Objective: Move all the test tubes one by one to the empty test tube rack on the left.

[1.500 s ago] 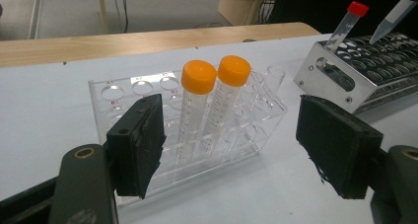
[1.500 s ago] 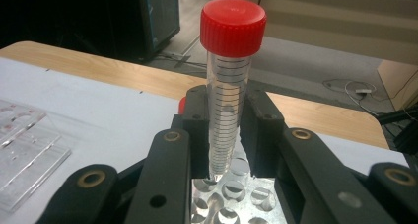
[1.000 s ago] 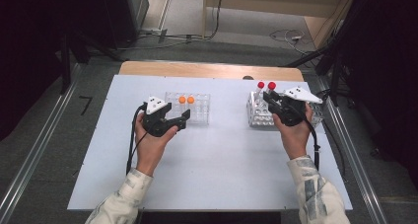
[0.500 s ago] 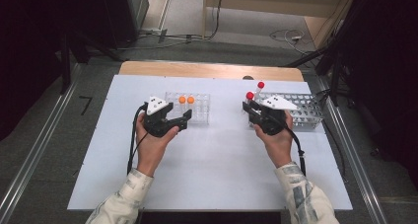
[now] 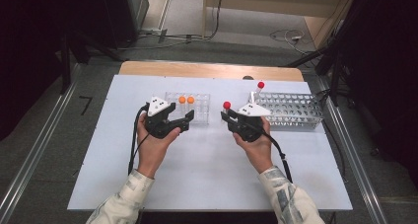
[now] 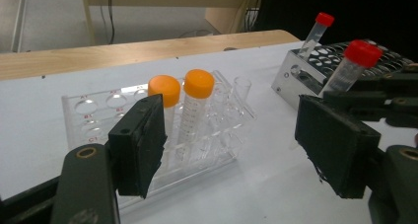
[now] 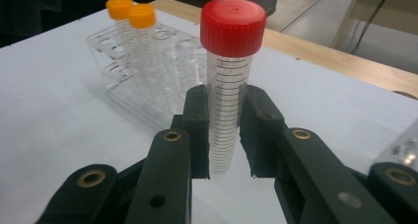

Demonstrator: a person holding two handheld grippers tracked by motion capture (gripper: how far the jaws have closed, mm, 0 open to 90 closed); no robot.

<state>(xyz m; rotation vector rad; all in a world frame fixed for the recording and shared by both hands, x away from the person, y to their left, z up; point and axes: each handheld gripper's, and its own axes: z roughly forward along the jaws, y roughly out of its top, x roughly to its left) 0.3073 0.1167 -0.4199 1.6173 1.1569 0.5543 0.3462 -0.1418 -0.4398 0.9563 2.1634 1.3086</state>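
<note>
Currently a red-capped tube (image 7: 227,86) is pinched upright in the right gripper (image 5: 230,119) above the bench (image 5: 207,184), between the metal rack (image 5: 291,110) and the clear rack (image 5: 194,108). The left gripper (image 5: 183,121) is held spread and empty beside the clear rack. The tube should be kept vertical and centred over a free hole before being lowered.

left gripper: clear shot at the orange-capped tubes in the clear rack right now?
Probably yes. The left gripper is open with nothing between its fingers, and it faces the two orange-capped tubes upright in the clear rack with nothing between. The right gripper, shut on a red-capped tube, sits off to the side.
</note>
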